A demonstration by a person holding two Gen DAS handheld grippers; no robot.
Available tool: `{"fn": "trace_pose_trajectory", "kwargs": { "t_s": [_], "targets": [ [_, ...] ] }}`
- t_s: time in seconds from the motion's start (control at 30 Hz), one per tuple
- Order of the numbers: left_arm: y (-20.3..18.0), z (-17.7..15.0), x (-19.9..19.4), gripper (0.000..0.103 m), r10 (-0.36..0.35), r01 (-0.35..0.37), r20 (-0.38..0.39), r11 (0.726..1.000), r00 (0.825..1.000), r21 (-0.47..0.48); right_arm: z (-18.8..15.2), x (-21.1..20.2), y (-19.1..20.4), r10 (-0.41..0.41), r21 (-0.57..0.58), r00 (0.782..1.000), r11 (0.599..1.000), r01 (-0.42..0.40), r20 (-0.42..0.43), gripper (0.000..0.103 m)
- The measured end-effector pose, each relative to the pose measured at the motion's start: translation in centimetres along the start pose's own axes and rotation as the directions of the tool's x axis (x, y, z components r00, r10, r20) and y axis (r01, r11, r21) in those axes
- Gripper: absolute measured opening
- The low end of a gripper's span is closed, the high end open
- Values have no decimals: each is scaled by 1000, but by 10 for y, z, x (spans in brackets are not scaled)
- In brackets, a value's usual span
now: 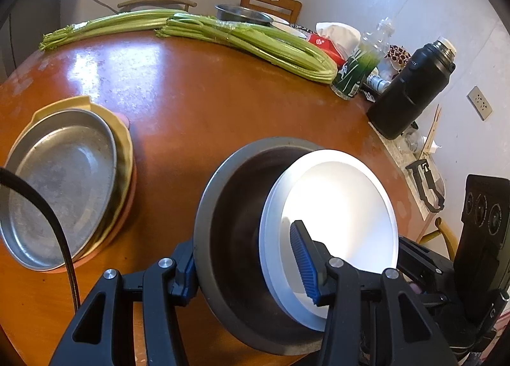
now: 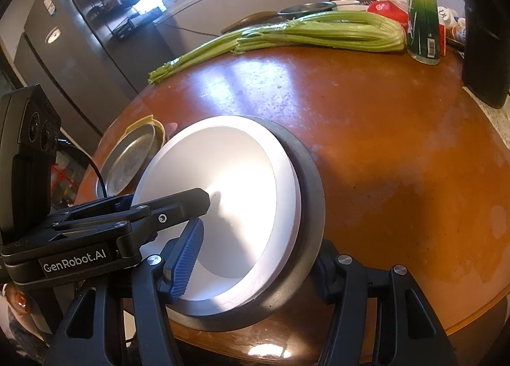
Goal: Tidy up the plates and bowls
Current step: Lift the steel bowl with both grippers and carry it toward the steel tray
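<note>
- Left wrist view: the left gripper (image 1: 242, 248) has its fingers (image 1: 302, 257) clenched across the near wall of a grey steel bowl (image 1: 229, 222). One blue pad is outside the steel and the other is inside a white plastic bowl (image 1: 344, 206) that lies in it.
- Right wrist view: the right gripper (image 2: 261, 241) straddles the same two walls further round. Its blue pad is inside the white plastic bowl and its other finger is behind the steel rim. I cannot tell whether these fingers are pressing or merely set around the walls.
- Both bowls are at the near edge of the round brown wooden worktop (image 1: 191, 111), close to the person.
- The step looks to be seating the white bowl squarely in the steel one.
- To do it well, hold the steel wall steady with the left gripper and let the right bring the white rim level until it sits evenly all round.
- Slacken the inner pads slowly and lift them straight out, so the ribbed rubber does not drag the light bowl askew.
- Mind the near edge, since a push toward it could tip the pair off.
- The white bowl is smooth, deep and brightly lit inside, and it sits tilted and off centre.
- The steel bowl is dull, dark inside and wider, with a rolled rim.
- At the left edge lies a round steel plate (image 1: 60, 181) on a yellow plate (image 1: 122, 143).
</note>
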State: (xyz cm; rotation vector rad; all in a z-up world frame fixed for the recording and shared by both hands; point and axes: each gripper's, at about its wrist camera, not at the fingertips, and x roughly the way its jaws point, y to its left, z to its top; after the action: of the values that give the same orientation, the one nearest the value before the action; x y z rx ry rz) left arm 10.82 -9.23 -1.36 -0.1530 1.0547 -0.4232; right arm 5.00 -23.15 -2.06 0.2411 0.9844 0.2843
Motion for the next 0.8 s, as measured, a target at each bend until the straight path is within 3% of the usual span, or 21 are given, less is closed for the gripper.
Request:
{"fn": "trace_pose_trajectory", "kwargs": {
  "t_s": [0.8],
  "targets": [
    [33,0,-41,50,8,-5,80,999,997,-44,16,-1,48,2,-93,1000,996,0,21,62]
  ]
}}
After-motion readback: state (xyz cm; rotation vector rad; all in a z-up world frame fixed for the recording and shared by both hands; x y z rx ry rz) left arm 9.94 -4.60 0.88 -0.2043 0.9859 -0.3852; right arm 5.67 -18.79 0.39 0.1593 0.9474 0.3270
